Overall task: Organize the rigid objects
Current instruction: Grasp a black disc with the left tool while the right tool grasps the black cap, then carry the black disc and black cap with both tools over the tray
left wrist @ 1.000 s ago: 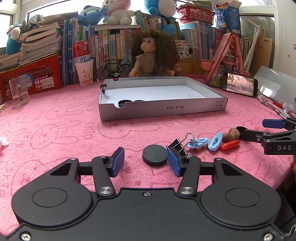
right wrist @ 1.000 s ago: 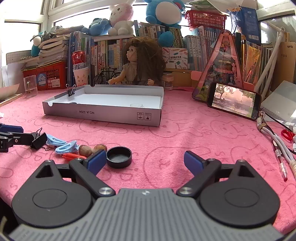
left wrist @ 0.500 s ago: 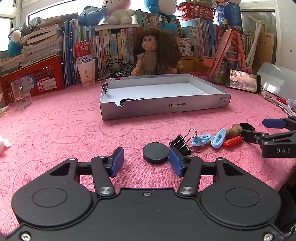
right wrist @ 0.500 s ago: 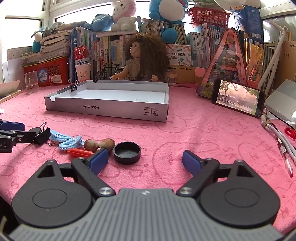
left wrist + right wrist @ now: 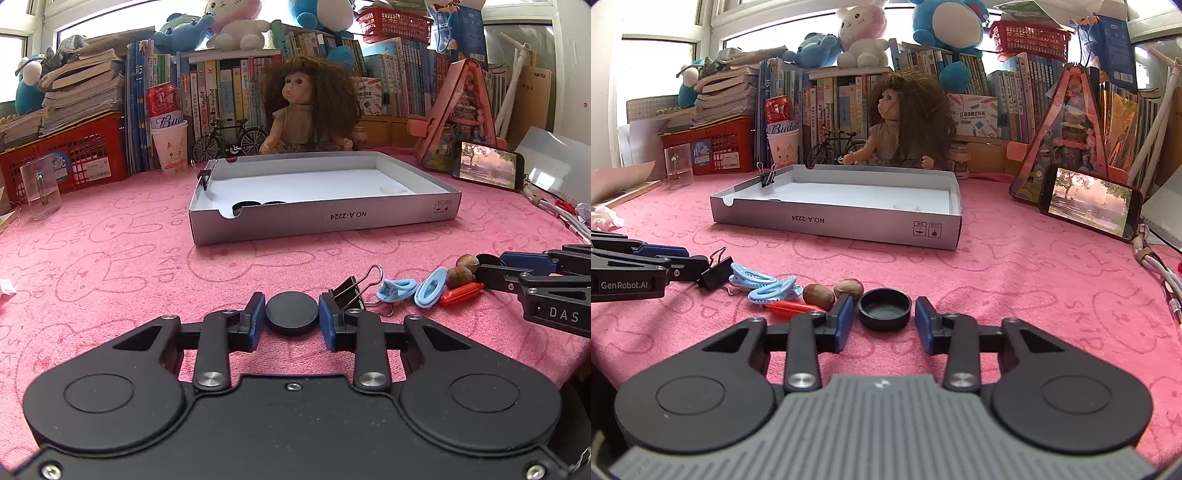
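Note:
My left gripper (image 5: 291,319) is shut on a flat black round lid (image 5: 291,312) that rests on the pink cloth. My right gripper (image 5: 884,323) has closed in around a black cap (image 5: 885,308) lying hollow side up, with small gaps left at both pads. Between the grippers lie a black binder clip (image 5: 347,291), two light blue clips (image 5: 397,290), two brown nuts (image 5: 819,295) and a red piece (image 5: 790,306). The open grey box (image 5: 325,219) stands further back, with dark round things in its near left corner.
A doll (image 5: 308,110), a toy bicycle (image 5: 231,142), a paper cup (image 5: 170,146), a clear glass (image 5: 40,186) and a red basket (image 5: 62,155) line the back. A phone (image 5: 1089,201) leans at the right, cables (image 5: 1156,266) near it.
The left gripper's jaws have closed onto the black lid. The right gripper has moved left so the black cap sits between its jaws, and those jaws have narrowed around it.

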